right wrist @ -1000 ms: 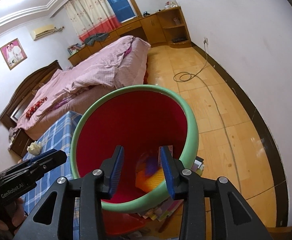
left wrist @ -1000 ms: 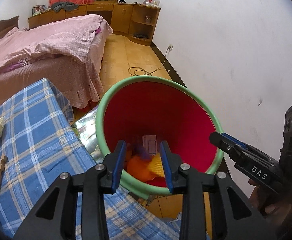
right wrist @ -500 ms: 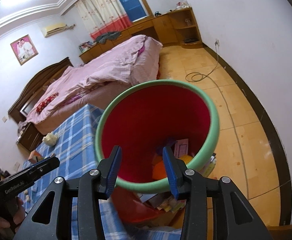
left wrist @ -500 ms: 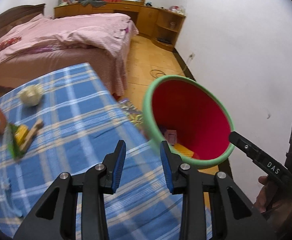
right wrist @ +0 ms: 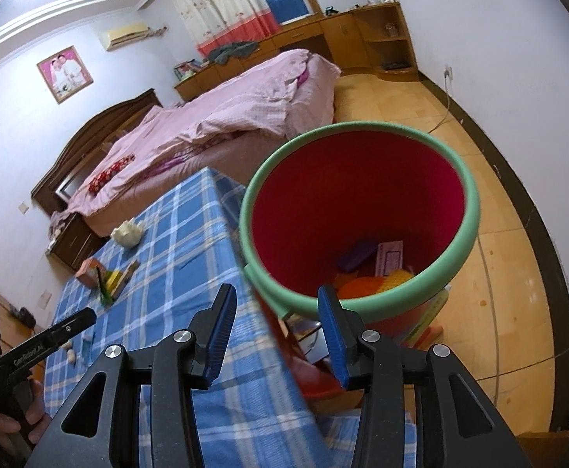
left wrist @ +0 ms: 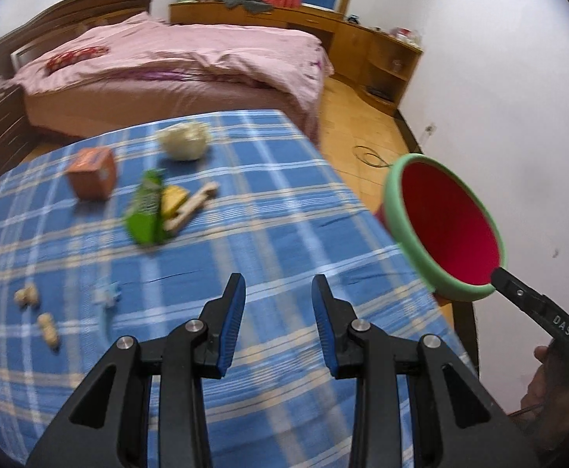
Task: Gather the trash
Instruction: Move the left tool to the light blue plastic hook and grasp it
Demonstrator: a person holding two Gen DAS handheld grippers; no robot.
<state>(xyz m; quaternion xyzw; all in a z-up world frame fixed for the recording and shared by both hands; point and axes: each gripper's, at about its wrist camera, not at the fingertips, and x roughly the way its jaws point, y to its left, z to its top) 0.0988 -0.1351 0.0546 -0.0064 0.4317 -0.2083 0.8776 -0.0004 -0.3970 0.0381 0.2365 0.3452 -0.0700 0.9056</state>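
Note:
A red bin with a green rim (right wrist: 467,179) stands on the floor beside the blue plaid table (left wrist: 269,210); it also shows in the left wrist view (left wrist: 397,210). It holds orange, purple and white trash (right wrist: 366,273). On the table lie a crumpled paper ball (left wrist: 185,141), an orange box (left wrist: 92,172), a green wrapper (left wrist: 146,206), a yellow piece (left wrist: 173,201), a wooden stick (left wrist: 193,206), peanuts (left wrist: 46,327) and a small blue scrap (left wrist: 107,296). My left gripper (left wrist: 278,292) is open and empty above the table. My right gripper (right wrist: 276,308) is open and empty over the table edge near the bin.
A bed with pink bedding (left wrist: 175,66) stands behind the table. Wooden cabinets (left wrist: 378,54) line the far wall. A cable (left wrist: 370,156) lies on the wooden floor. Books and papers (right wrist: 428,323) lie under the bin. The white wall (left wrist: 499,97) is on the right.
My left gripper has swung left from over the bin to over the table, bringing the trash items into view. My right gripper has shifted slightly left. Both stayed open.

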